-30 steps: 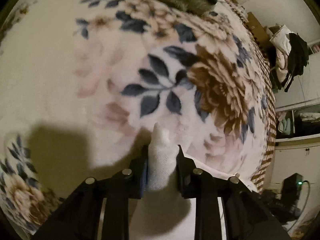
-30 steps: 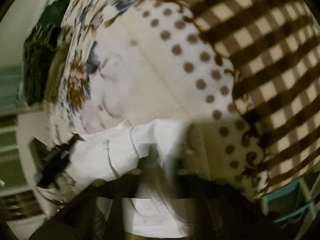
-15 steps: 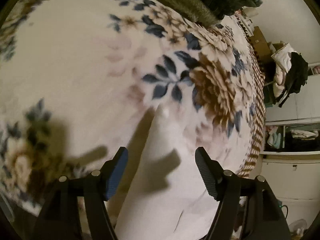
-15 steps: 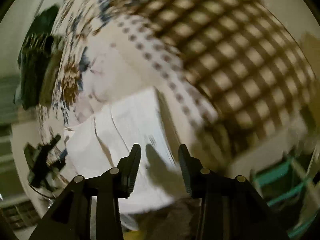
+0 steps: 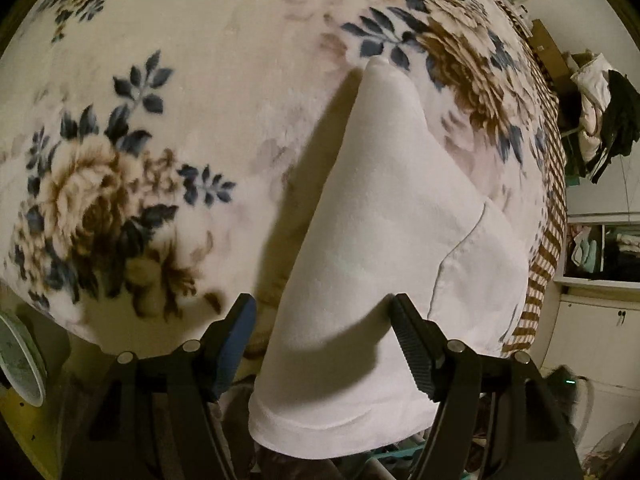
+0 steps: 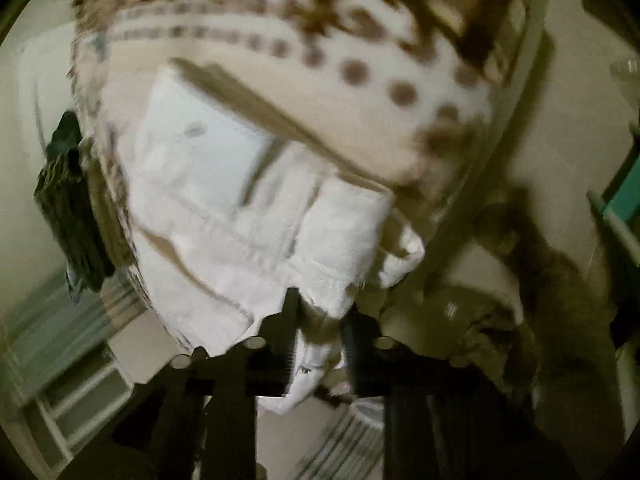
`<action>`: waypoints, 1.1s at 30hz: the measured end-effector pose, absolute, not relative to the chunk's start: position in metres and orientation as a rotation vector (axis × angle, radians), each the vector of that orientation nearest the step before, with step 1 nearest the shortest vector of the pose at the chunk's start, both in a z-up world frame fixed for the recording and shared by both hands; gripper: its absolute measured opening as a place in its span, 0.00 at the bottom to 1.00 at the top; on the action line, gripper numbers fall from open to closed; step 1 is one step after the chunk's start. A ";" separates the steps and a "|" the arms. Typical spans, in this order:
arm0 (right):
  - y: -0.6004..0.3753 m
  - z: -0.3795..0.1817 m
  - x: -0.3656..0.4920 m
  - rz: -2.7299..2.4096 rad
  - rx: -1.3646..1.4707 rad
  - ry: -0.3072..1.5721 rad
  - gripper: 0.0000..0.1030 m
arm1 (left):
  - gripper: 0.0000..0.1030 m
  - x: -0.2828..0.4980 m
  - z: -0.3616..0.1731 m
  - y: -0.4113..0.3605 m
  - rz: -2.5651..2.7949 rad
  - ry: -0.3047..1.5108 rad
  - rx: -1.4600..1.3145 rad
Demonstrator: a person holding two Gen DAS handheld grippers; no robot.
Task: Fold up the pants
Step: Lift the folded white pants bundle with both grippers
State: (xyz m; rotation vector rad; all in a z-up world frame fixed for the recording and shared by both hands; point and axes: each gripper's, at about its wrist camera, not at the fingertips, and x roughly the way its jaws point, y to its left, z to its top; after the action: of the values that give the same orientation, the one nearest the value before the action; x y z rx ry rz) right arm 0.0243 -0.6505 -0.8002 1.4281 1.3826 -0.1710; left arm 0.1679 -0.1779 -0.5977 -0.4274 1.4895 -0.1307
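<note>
While spread over most of both views, floral blanket (image 5: pixel 168 128) carries white pants (image 5: pixel 380 240), 1 pair, laid long toward far end & tapering to a peak, hem hanging off near edge. Checked & dotted border (image 6: pixel 360 72) at blanket's edge in right wrist view, w/ pants bunched beside it. Open blanket left of pants, wide & bare; right side narrower, ends at checked edge. Beyond that edge: clothes heap (image 5: pixel 600 120) on a stand, white cabinets (image 5: pixel 600 320), well apart from pants. Dark green fabric pile (image 6: pixel 68 208) at left of right view. Round pale disc (image 5: pixel 18 360) at lower left corner, off blanket.

Left gripper (image 5: pixel 324 344): released, jaws wide, astride pants w/o pressing. Right gripper (image 6: pixel 318 340): jaws just closing, white cloth between, clenched on pants at near edge; view blurred. 2 grippers total.
</note>
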 end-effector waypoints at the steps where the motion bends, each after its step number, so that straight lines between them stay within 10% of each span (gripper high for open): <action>1: -0.650 -0.786 0.025 -0.148 1.388 1.348 0.11 | 0.65 0.167 -0.598 -0.179 -0.134 1.491 -0.427; 11: -0.638 -0.789 0.004 -0.201 1.282 1.398 0.12 | 0.66 0.161 -0.603 -0.187 -0.142 1.494 -0.412; 18: -0.645 -0.811 0.006 -0.134 1.369 1.374 0.73 | 0.68 0.164 -0.602 -0.181 -0.158 1.486 -0.453; 20: -0.640 -0.817 0.005 -0.056 1.376 1.358 0.77 | 0.81 0.165 -0.606 -0.180 -0.177 1.480 -0.470; 26: -0.607 -0.850 0.011 0.088 1.492 1.284 0.76 | 0.86 0.166 -0.637 -0.184 -0.225 1.532 -0.521; 33: -0.582 -0.833 0.025 0.045 1.457 1.159 0.52 | 0.86 0.167 -0.638 -0.185 -0.242 1.532 -0.525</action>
State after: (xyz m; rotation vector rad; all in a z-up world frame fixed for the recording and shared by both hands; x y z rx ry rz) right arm 0.0248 -0.5816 -0.8332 1.4571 1.1585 0.0453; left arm 0.1669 -0.1848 -0.6385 -0.5248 1.5318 -0.2415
